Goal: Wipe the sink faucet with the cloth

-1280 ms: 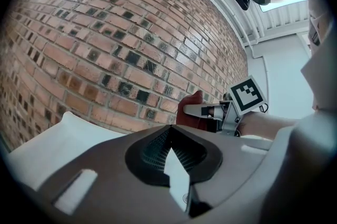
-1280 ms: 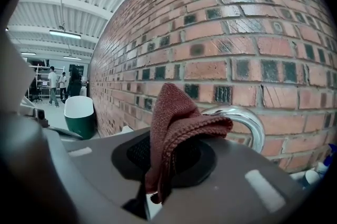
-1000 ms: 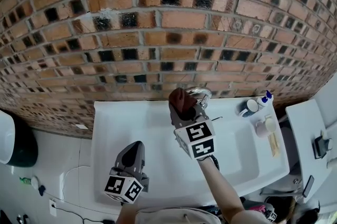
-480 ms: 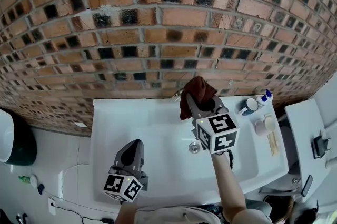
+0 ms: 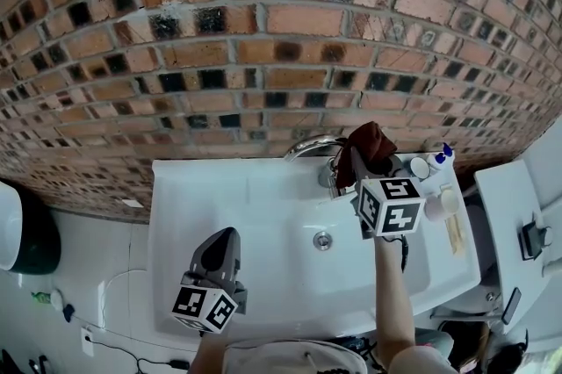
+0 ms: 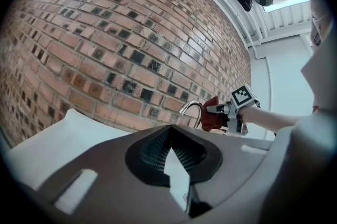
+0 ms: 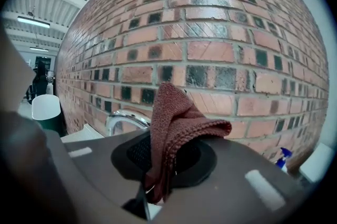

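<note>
The chrome faucet (image 5: 309, 146) arches over the white sink (image 5: 211, 197) from the back rim, under the brick wall. Just right of the faucet's base my right gripper (image 5: 358, 161) is shut on a dark red knitted cloth (image 5: 372, 142). Whether the cloth touches the faucet I cannot tell. In the right gripper view the cloth (image 7: 174, 128) hangs folded out of the jaws, and the faucet (image 7: 126, 119) shows to the left behind it. Over the sink's front left my left gripper (image 5: 225, 242) stays shut on nothing. The left gripper view shows the faucet (image 6: 191, 110) and the cloth (image 6: 211, 119) far ahead.
A blue-capped spray bottle (image 5: 443, 161), a dark cup (image 5: 419, 169) and a pale jar (image 5: 448, 205) stand on the sink's right ledge. The drain (image 5: 323, 240) lies mid-basin. A white cabinet (image 5: 514, 223) is at the right, a dark green bin (image 5: 31, 236) at the left.
My right gripper has carried the cloth rightward, from the left side of the faucet to the right of its base. The spout is now uncovered. The left gripper has stayed put.
</note>
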Demonstrator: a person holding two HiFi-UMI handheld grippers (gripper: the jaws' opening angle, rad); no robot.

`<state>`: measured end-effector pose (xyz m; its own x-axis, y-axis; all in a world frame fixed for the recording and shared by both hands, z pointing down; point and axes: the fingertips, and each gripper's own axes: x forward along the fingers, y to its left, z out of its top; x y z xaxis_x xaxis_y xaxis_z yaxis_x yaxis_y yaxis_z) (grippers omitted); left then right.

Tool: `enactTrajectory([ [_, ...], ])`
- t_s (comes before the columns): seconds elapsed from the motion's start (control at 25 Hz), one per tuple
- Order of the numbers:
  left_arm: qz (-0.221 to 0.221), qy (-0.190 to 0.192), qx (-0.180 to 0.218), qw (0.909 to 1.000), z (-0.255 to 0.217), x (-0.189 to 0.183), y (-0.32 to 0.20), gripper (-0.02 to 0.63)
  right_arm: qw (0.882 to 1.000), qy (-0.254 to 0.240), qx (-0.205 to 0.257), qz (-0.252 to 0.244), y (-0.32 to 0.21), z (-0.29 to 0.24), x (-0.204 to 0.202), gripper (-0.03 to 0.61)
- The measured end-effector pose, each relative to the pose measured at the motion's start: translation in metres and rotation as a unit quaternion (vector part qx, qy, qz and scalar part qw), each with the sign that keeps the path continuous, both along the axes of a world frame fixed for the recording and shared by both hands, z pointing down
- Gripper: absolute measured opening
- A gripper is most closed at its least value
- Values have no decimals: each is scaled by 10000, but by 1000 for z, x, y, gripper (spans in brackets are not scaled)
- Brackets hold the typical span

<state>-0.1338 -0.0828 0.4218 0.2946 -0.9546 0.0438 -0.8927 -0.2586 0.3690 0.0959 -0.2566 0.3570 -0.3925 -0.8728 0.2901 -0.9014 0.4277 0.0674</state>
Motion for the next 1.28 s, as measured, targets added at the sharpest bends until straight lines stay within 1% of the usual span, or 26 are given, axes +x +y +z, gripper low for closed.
enactTrajectory([
  [0.08, 24, -9, -23, 10000, 1, 1, -1, 6, 9999, 12, -21, 128, -7, 14, 9, 49],
  [0.12, 38, -2, -10, 10000, 3, 2, -1, 6, 9997, 93, -89, 198, -11, 25, 12, 48],
  [0.24, 62, 18, 3, 10000, 4, 5, -3, 6, 9958, 617, -609, 289, -17, 74, 15, 49],
  [0.32, 66, -2, -22, 10000, 4, 6, -2, 6, 9933, 687, -870, 333, -16, 102, 10, 49],
  [0.4, 24, -17, -44, 10000, 3, 3, -2, 6, 9929, 561, -942, 472, -14, 114, 9, 49],
  [0.52, -82, 8, -83, 9999, 5, -6, -2, 6, 9926, 204, -1004, 657, -12, 121, 10, 48],
  [0.68, -150, 65, -100, 9998, 7, -12, -2, 6, 9909, -162, -1080, 780, -6, 126, 6, 48],
  [0.84, -87, 71, -84, 9999, 7, -6, -2, 6, 9905, -273, -1077, 805, 0, 129, 1, 48],
  [0.96, -88, 61, -65, 9999, 5, -7, -1, 6, 9898, -432, -1115, 770, 4, 130, -5, 48],
  [1.16, -190, 49, -71, 9998, 5, -14, 0, 6, 9906, -435, -1153, 590, 8, 135, -16, 49],
  [1.28, -236, 67, -45, 9997, 6, -17, 0, 6, 9894, -561, -1302, 322, 10, 142, -30, 48],
])
